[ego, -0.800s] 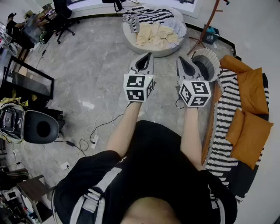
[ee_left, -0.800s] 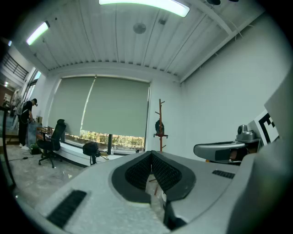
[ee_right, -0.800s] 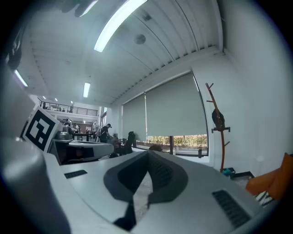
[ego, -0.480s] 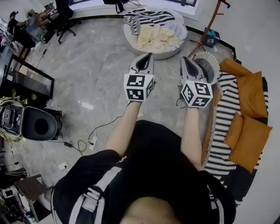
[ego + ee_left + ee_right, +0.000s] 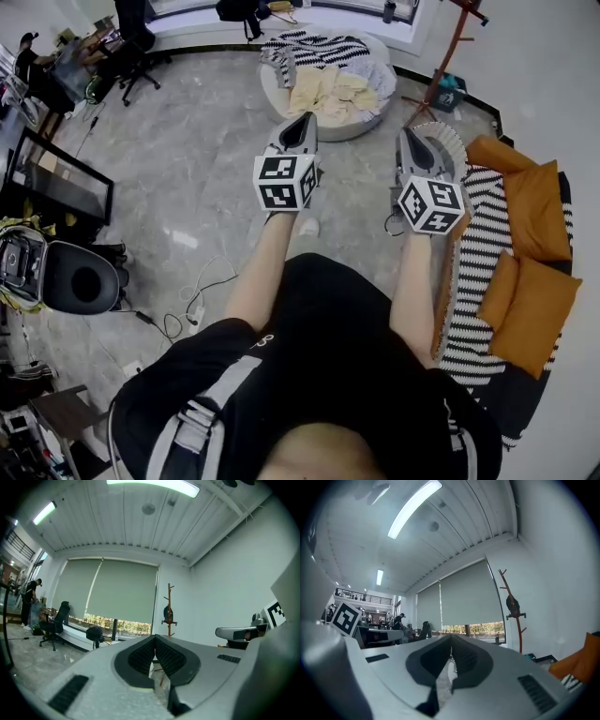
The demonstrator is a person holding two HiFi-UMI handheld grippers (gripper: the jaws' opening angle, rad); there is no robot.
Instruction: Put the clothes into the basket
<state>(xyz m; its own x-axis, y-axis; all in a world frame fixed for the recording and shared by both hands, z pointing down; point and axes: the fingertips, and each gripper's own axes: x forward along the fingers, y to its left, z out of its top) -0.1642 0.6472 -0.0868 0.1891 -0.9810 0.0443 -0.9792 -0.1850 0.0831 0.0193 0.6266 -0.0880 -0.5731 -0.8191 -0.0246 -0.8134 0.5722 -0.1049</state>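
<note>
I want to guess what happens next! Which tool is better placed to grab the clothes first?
Probably the left tool: its shut, empty tip points at the clothes on the round cushion. The right tool, also shut and empty, sits by the basket.

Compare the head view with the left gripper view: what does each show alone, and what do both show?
Head view only: the clothes heaped on a round seat, the basket, orange cushions. Left gripper view only: the ceiling lights, the drawn blind. Both: the left gripper, fingers shut and empty, the coat stand and the office chair.
</note>
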